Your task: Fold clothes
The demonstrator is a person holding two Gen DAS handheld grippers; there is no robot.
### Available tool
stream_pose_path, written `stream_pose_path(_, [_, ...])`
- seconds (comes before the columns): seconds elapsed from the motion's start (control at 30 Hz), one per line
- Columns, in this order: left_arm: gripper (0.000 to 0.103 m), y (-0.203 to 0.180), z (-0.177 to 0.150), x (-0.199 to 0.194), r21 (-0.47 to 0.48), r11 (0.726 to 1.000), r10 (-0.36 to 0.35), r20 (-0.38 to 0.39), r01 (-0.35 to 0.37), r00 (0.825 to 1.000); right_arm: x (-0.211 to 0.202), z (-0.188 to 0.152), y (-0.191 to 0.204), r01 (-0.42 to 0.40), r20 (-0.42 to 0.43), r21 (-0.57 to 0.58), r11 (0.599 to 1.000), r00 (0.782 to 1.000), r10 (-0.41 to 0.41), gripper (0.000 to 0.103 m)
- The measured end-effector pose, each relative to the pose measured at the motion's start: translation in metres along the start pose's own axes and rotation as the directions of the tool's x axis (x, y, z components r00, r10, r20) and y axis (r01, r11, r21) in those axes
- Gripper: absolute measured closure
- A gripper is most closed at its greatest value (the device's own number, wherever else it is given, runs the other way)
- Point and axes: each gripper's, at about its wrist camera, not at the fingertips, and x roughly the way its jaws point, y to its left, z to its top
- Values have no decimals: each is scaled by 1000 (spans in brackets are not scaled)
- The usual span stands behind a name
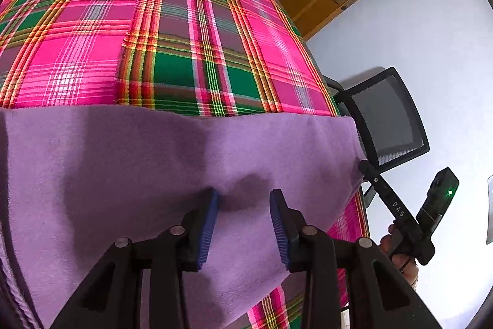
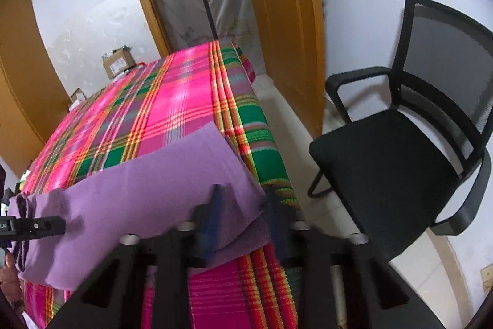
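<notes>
The plaid-covered table (image 2: 185, 100) is the largest thing in either view. The right wrist view takes in its whole top, in pink, green and orange checks, with a yellow-brown door (image 2: 286, 30) past its far right corner and cardboard boxes (image 2: 118, 63) beyond its far left edge. The left wrist view shows only the plaid top (image 1: 172, 30) filling the upper frame. A black mesh office chair (image 2: 400, 162) stands on the pale floor just off the table's right edge, and only the right view shows its seat and armrest; the left view catches its backrest (image 1: 388, 119) alone.

The purple garment (image 2: 148, 190) lies folded along the table's near edge, its long axis running left to right across that edge. Its right end (image 1: 339, 150) reaches the table's right side, close to the drop toward the chair. The far half of the tabletop is bare plaid.

The left gripper (image 1: 245, 224) hangs low over the cloth with its blue pads (image 1: 209, 224) spread apart, holding nothing. The right gripper (image 2: 245, 224) also has its jaws parted, straddling the garment's folded right corner; the blurred frame does not show whether the pads touch the cloth. In the left view the right gripper's black finger (image 1: 385, 199) meets the garment's right edge, held by a hand (image 1: 397, 255).
</notes>
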Motion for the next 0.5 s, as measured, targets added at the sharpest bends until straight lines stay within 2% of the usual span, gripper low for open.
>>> stream_pose_path(0.1, [68,-1,0,1,-3,1000,-2,-2,2,1000,-5,-1,-3,-10,13,13,1000,1000,9,97])
stream_pose_path(0.3, [68,-7,-1,4,-4,999,-33,-23,33,999,-14,-2,-12,-8,15,35,999,1000,8,97])
stream_pose_path(0.43, [68,-13,-2,11,13,999,-46,-55,47,997,2,-3,-14,11,-63,25,1000,998,-9,95])
stream_pose_path(0.5, [68,-14,0,12,15,999,-48,-62,49,997,3,-4,-15,10,-64,28,1000,998,-8,93])
